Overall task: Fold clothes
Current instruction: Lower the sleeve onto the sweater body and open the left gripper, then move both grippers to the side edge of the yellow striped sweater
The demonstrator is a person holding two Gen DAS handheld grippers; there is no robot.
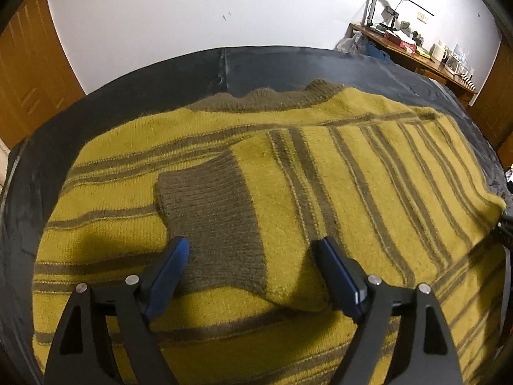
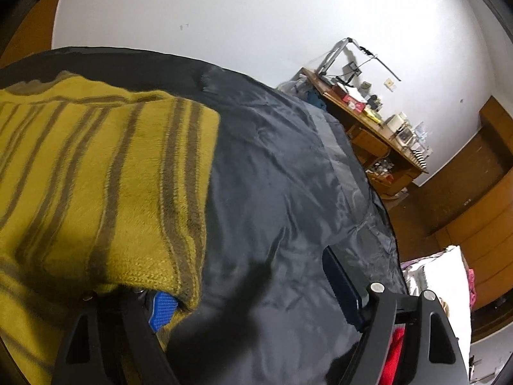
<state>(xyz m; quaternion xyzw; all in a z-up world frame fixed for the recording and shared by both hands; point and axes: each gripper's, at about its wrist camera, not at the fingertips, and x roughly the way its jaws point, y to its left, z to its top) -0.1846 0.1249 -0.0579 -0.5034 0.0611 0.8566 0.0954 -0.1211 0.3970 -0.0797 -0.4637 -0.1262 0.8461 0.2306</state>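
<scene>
dark bedcover [image 2: 288,176] under a striped sweater [image 1: 288,176] — its sleeve [image 1: 224,208] folded across, cuff just ahead of the spread left gripper [image 1: 253,250]; right gripper [image 2: 253,288] spread too — sweater edge draped over one finger.

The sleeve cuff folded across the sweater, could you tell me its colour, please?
The cuff is plain olive-brown ribbing, clearest in the left wrist view.

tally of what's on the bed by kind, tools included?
Sweater (mustard, brown stripes): 1
Dark bed cover: 1
Tools: 2, left tool and right tool, both open
Total: 4
</scene>
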